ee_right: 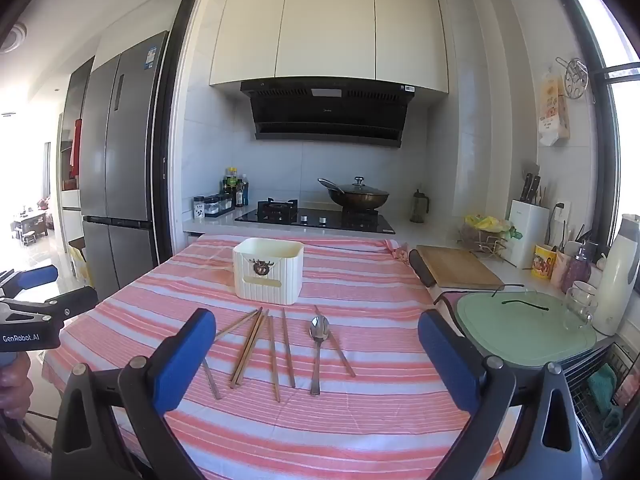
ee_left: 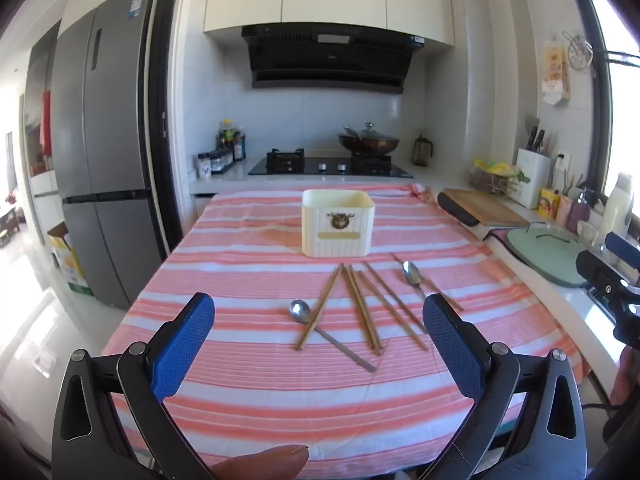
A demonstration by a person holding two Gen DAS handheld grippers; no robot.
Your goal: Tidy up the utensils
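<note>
Plainly, the utensils lie ahead of both pairs of jaws and below them, on the striped tablecloth (ee_left: 248, 248), with the cream ribbed box (ee_left: 338, 226) standing beyond them, farther from the jaws. The left gripper (ee_left: 318, 334) hangs with its blue pads spread wide and nothing between them; the right gripper (ee_right: 316, 354) is equally wide and empty.

The wooden chopsticks (ee_left: 362, 310) run lengthwise away from the jaws, fanned slightly, their far tips near the box. One steel spoon (ee_right: 318, 350) lies straight ahead of the right jaws, bowl away, handle pointing back toward them, so I judge the right hand better placed for it. The other spoon (ee_left: 320, 330) lies slantwise ahead of the left jaws, a chopstick crossing its neck; its bowl sits toward the left pad.

The chopsticks look thin, brown and flat-lying, likely awkward to pinch off cloth; the spoons are shiny and low.
</note>
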